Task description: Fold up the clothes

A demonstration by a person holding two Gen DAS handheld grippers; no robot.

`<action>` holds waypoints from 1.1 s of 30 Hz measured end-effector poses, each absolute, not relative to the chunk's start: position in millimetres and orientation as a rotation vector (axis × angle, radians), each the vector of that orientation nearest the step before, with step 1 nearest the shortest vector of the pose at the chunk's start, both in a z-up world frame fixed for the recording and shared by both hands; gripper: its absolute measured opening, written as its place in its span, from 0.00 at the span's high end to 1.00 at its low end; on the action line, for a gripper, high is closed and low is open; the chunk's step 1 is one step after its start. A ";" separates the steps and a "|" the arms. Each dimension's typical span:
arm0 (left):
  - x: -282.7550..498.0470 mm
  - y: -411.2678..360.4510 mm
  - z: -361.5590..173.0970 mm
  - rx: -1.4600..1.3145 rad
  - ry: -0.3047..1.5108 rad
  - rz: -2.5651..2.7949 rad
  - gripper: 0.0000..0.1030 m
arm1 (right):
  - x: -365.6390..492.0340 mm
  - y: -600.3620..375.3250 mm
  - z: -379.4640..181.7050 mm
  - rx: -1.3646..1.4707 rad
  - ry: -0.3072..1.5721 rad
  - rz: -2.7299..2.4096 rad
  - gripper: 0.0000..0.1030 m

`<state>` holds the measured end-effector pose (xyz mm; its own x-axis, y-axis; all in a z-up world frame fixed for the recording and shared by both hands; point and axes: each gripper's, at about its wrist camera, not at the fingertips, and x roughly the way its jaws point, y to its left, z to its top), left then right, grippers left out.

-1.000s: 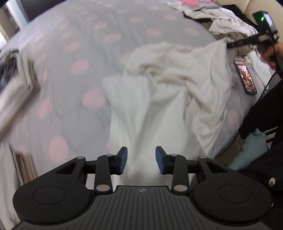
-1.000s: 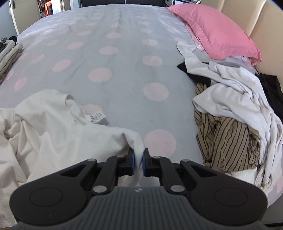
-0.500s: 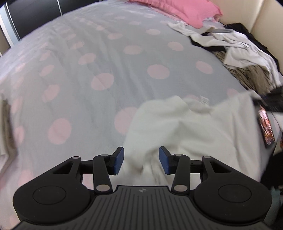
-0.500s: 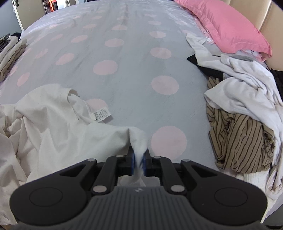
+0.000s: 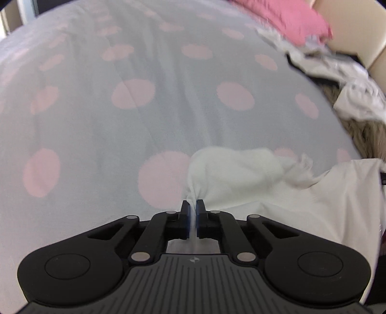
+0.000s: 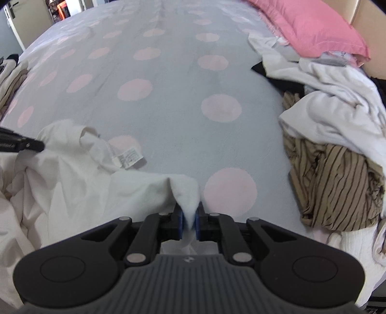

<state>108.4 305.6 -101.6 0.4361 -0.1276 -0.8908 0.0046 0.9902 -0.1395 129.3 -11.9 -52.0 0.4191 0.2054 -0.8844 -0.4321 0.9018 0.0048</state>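
Left gripper (image 5: 192, 206): fingers pressed together on a bunched corner of the cream shirt (image 5: 277, 190), the cloth squeezed thin between the blue pads (image 5: 185, 217). Right gripper (image 6: 189, 212): fingers likewise pinching another corner of the same shirt (image 6: 79, 183), a peak of fabric rising between the pads.

The shirt lies crumpled along the near edge of the bed (image 6: 168, 96), spread between the two pinched corners. In the right wrist view its neck opening faces away from the camera, with a white care label (image 6: 127, 157) lying on the bedcover just beyond the collar. The tip of the left gripper (image 6: 24, 145) enters that view from the left edge, touching the shirt.

The bedcover is grey with pink dots. Along the bed's right edge rests a heap of unfolded laundry: a brown striped garment (image 6: 337, 183) nearest, white garments (image 6: 337, 101) draped over and behind it, a black item beyond. At the far right corner, against the headboard (image 6: 369, 21), lies a pink pillow (image 6: 306, 26). Folded beige clothes (image 6: 9, 79) occupy the left edge.
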 end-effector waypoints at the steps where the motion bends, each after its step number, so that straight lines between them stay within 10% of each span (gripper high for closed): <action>1: 100.6 308.3 -91.3 -0.121 1.088 -0.072 0.98 | 128.5 -12.6 -47.3 -0.244 1.040 0.399 0.90; 22: -125.9 317.2 224.6 -0.077 0.318 0.050 0.98 | 25.5 -33.0 225.7 -0.181 0.192 0.360 0.91; 33: -228.4 254.6 298.2 0.039 -0.001 0.041 0.98 | -74.5 -77.7 307.5 -0.107 -0.089 0.327 0.91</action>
<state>-228.4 254.6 298.2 0.9992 0.0408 0.0016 -0.0409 0.9984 0.0388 -74.5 -77.7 307.5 0.9431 0.3253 0.0696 -0.3159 0.9413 -0.1192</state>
